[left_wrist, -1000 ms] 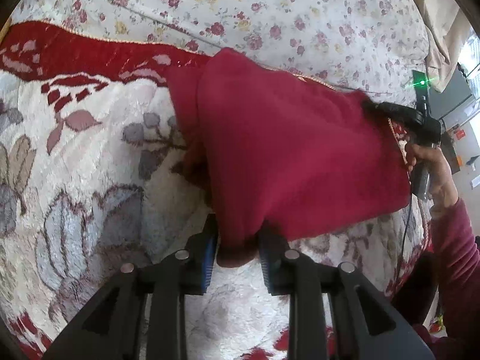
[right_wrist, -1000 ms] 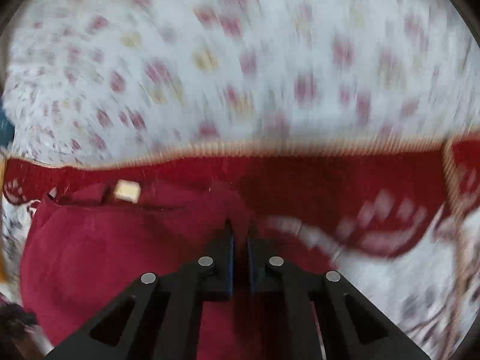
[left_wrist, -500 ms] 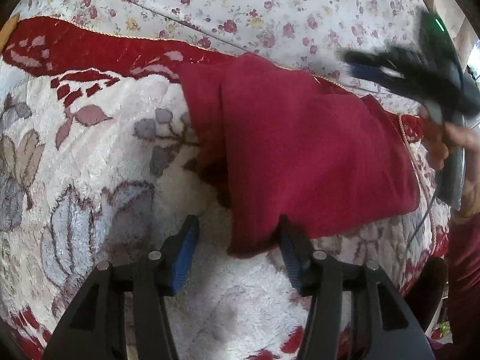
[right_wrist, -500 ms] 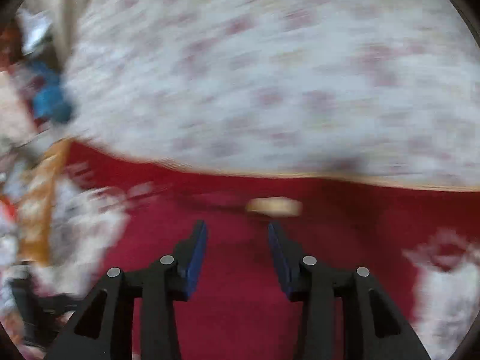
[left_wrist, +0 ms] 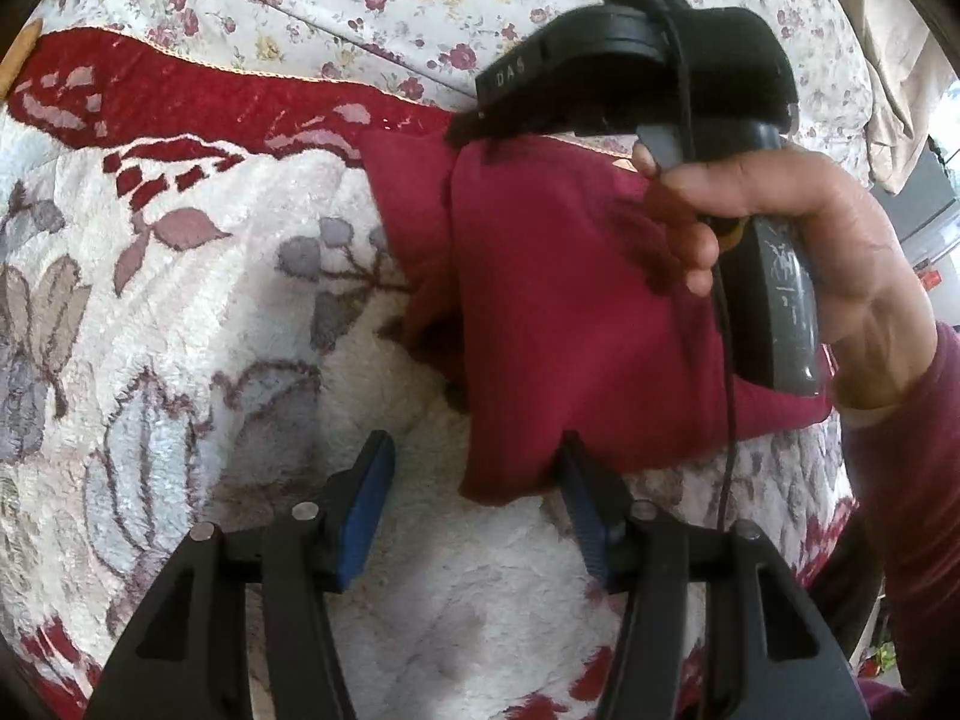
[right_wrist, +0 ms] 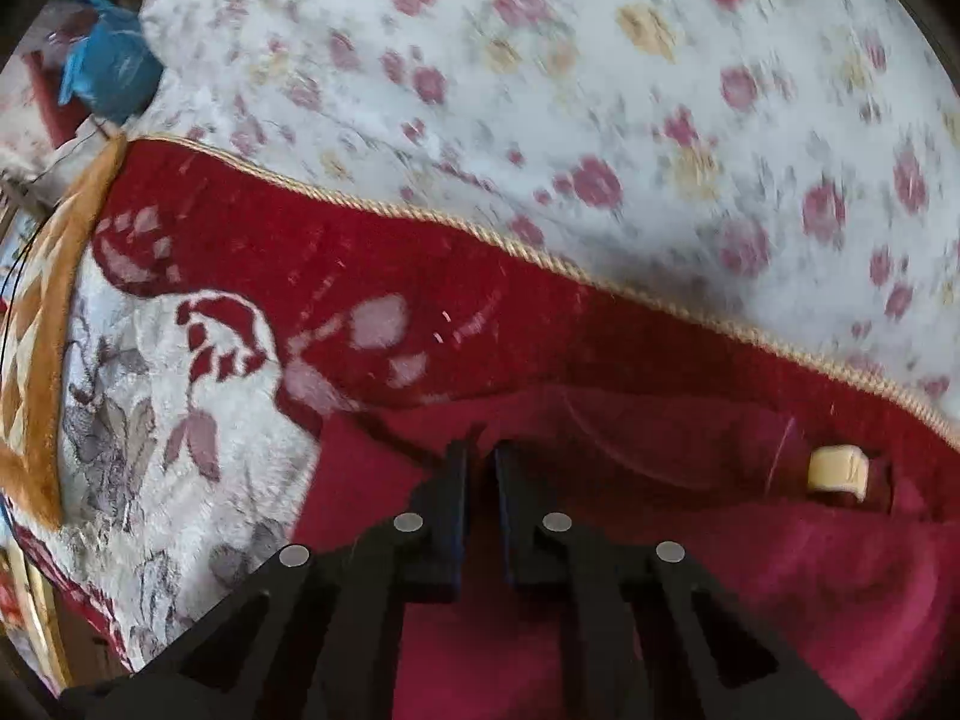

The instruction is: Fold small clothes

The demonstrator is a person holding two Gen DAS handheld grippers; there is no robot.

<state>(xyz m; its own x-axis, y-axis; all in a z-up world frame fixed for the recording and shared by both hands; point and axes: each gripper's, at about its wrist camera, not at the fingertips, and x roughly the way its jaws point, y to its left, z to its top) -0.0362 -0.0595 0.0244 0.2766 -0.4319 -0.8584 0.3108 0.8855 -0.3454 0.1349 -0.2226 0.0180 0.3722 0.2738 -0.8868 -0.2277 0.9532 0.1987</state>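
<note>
Left gripper (left_wrist: 474, 498) open astride garment's (left_wrist: 576, 312) near corner; right gripper (right_wrist: 480, 468) closed, apparently pinching its far edge to fold.

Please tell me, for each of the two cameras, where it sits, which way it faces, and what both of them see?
Left wrist: on the left gripper, facing down at the red garment on the blanket; open jaws, right gripper and hand show.
Right wrist: on the right gripper, facing the garment's label; jaws shut.
Shared: garment, blanket, floral sheet.
</note>
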